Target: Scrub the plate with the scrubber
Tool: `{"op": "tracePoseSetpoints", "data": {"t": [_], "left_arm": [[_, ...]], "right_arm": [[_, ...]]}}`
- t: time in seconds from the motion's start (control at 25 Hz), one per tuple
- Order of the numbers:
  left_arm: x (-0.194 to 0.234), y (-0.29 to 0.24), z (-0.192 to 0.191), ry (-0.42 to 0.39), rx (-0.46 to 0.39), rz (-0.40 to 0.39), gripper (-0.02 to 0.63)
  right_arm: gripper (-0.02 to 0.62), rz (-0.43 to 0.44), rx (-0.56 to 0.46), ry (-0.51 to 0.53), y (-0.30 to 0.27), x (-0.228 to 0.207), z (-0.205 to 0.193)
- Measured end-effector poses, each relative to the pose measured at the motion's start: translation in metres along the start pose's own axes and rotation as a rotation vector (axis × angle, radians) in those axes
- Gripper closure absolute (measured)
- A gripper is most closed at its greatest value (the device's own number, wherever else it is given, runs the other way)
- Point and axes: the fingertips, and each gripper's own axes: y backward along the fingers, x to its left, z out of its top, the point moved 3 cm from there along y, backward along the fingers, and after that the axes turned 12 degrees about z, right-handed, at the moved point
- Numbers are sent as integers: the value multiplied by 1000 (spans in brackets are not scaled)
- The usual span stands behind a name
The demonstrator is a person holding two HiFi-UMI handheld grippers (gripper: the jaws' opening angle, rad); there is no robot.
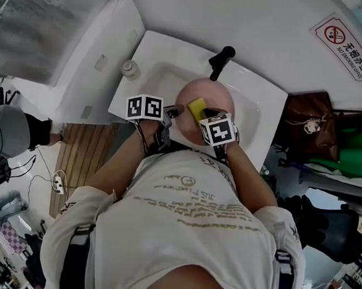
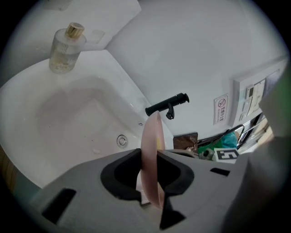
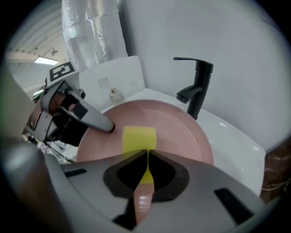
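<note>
A pink plate (image 1: 204, 108) is held over the white sink (image 1: 154, 75). My left gripper (image 1: 176, 111) is shut on its left rim; in the left gripper view the plate (image 2: 152, 154) stands edge-on between the jaws. My right gripper (image 1: 207, 113) is shut on a flat yellow scrubber (image 1: 197, 108), which lies against the plate's face. In the right gripper view the scrubber (image 3: 139, 138) pokes out past the closed jaws onto the plate (image 3: 182, 132), with the left gripper (image 3: 108, 128) on the rim at the left.
A black tap (image 1: 220, 61) stands behind the plate at the sink's back edge. A small glass bottle (image 1: 130, 68) sits on the sink's far left corner. A brown bag (image 1: 307, 125) and green items lie to the right of the sink.
</note>
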Motion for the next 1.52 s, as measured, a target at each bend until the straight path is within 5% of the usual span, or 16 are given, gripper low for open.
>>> {"op": "tracePoseSetpoints", "data": {"t": [0.16, 0.48, 0.8, 1.0, 1.36, 1.52], "left_arm": [[-2, 1, -12, -66, 21, 19, 531], [9, 6, -8, 53, -8, -25, 531], [15, 3, 5, 83, -66, 25, 529], [8, 6, 10, 34, -66, 21, 531], [-5, 8, 1, -80, -4, -30, 531], [-6, 5, 0, -81, 20, -44, 531]], "right_arm": [[558, -44, -32, -40, -6, -16, 11], [558, -165, 75, -126, 14, -60, -29], [559, 9, 158, -50, 5, 0, -51], [558, 112, 132, 118, 0, 39, -29], [558, -95, 89, 120, 15, -42, 5], [558, -132, 99, 188, 14, -46, 13]]}}
